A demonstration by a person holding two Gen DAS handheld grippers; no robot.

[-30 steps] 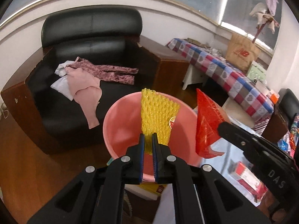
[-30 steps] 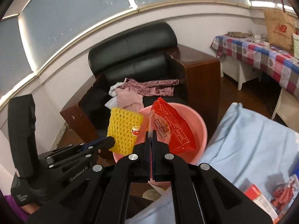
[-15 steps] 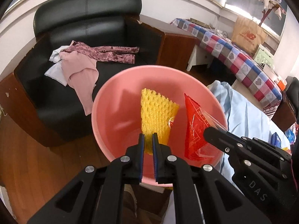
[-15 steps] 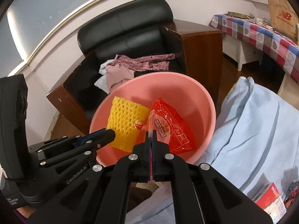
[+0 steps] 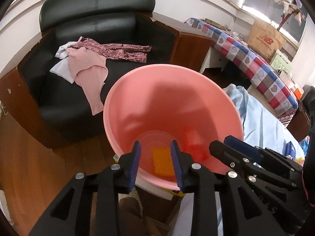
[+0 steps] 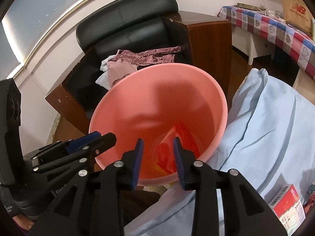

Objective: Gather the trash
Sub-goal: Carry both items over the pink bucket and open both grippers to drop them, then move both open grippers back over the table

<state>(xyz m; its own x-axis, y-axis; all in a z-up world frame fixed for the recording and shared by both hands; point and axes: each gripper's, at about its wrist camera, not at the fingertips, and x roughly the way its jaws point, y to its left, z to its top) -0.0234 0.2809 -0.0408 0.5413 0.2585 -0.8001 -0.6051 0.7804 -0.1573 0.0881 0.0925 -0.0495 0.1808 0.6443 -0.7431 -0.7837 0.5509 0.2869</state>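
With both tongs, left [image 5: 155,158] and right [image 6: 158,157], opening empty, the yellow foam net [image 5: 162,160] and red wrapper [image 6: 167,155] are judged binned in the pink bucket [image 5: 137,90], while a red carton [image 6: 288,206] is left on the bed.

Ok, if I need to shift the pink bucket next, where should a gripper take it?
Probably by the rim: the pink bucket stands upright and open, and its thin lip fits between the pads where the wide body would not. Come from above on the near side, one finger inside and one outside. The left gripper, its jaws opening with nothing between them, sits right there.
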